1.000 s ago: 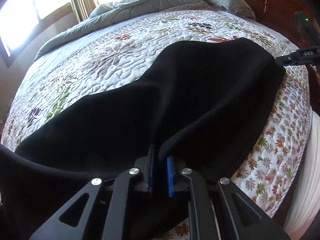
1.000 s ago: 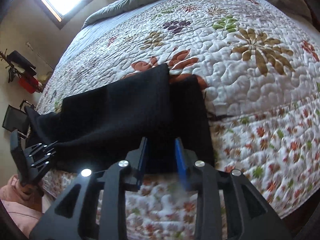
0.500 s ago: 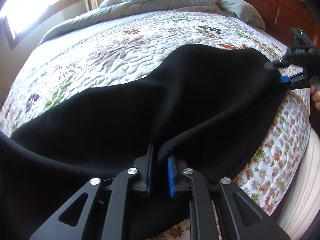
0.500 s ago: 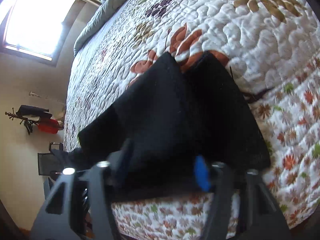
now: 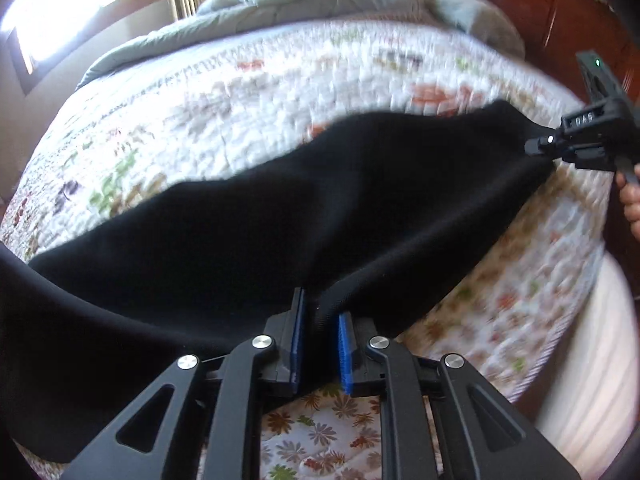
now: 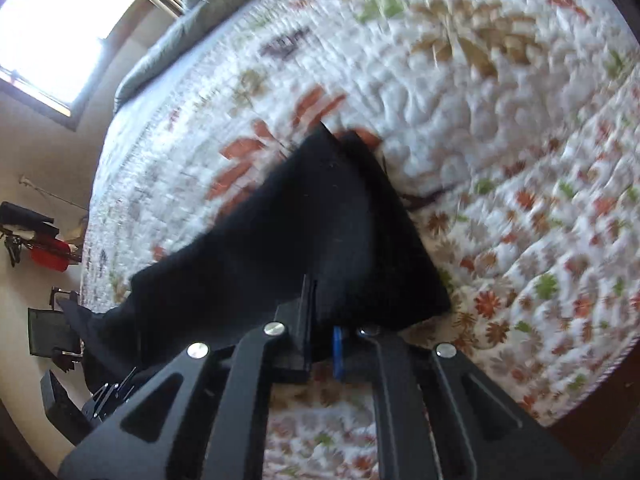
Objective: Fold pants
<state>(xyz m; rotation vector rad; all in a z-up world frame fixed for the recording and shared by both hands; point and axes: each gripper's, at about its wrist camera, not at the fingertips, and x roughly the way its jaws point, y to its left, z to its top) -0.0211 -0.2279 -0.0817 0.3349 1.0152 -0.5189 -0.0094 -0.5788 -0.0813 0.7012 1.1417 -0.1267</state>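
One pair of black pants lies stretched across the near edge of the floral quilt, one end toward each gripper.

Count: two grippers, one quilt, one grey comforter bunched at the quilt's far end, one window beyond the quilt.

Left gripper: a fold of the pants' edge sits between the blue pads, pinched; jaws easing apart slightly, cloth still gripped.

Right gripper: jaws closing, nearly together, with the pants' hem corner caught between them. In the left wrist view the same gripper is seen at the pants' far end, tip on the cloth, and part of a hand behind it is cut off by the frame edge.

Hard to read: both views are motion-blurred, so the quilt pattern is smeared. The pants' layers cannot be told apart in the black. The right pad is mostly covered by cloth. Dark items beside the wall, left of the quilt, are too small to identify.
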